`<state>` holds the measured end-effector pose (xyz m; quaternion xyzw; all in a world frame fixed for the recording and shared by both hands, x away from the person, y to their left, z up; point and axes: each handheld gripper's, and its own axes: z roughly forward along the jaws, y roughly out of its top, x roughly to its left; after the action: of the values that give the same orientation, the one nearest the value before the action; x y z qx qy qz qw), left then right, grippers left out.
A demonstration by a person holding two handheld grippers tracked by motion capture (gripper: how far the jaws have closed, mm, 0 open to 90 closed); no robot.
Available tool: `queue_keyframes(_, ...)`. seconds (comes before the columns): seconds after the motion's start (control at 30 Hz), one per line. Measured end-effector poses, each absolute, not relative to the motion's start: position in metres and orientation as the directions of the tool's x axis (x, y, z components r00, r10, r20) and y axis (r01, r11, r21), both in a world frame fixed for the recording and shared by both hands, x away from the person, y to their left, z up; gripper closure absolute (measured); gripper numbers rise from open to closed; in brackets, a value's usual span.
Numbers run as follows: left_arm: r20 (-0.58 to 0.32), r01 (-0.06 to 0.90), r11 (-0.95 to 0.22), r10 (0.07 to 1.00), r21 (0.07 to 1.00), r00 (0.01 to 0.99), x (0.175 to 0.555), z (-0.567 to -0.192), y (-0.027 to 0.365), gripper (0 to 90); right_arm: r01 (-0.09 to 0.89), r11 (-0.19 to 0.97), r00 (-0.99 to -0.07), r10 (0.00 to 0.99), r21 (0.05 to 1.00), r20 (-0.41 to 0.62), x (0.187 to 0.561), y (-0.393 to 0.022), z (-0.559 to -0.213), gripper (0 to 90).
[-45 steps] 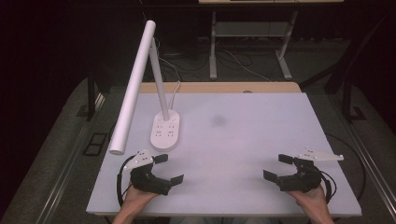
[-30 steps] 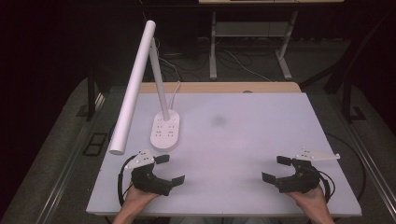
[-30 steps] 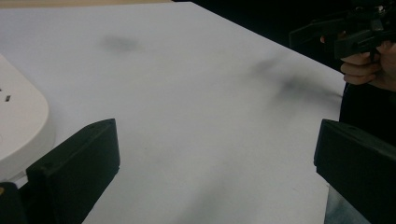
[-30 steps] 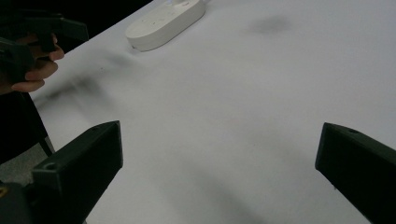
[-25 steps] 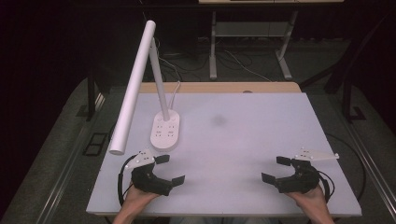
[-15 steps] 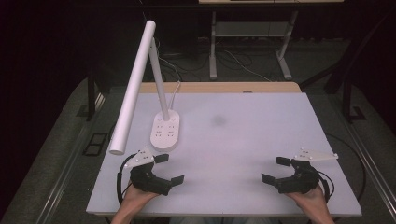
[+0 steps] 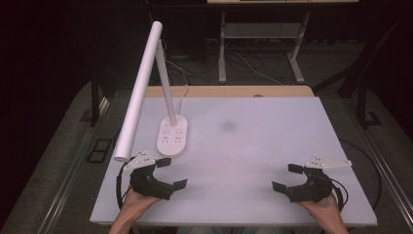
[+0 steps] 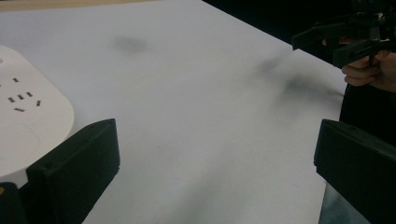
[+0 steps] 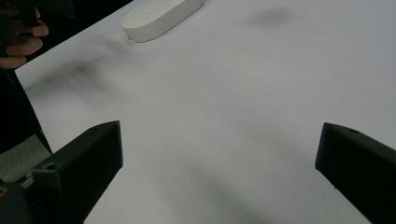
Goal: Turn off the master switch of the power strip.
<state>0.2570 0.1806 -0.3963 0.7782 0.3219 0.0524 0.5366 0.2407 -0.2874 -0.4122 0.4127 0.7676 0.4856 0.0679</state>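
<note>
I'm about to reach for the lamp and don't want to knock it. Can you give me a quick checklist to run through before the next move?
1. Left gripper open and holding nothing: ok, its jaws stand wide apart.
2. Right gripper open and holding nothing: ok, jaws wide apart over the bare table.
3. Lamp base flat on the table: ok, it sits just beyond the left gripper.
4. Lamp arm out of the left gripper's way: not ok, its lower end hangs close above that gripper.
5. Path between the right gripper and the base free: ok.
6. Lamp cord free of snags: cannot tell, it runs off behind the table.
</note>
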Motion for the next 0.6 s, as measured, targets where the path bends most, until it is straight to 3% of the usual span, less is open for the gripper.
queue_keyframes(0.6, -0.278, 0.484, -0.24, 0.575, 0.841, 0.769, 0.274, -0.386, 0.193, 0.0, 0.571, 0.191, -0.647, 0.703, 0.798, 0.295, 0.241, -0.287, -0.413, 0.2)
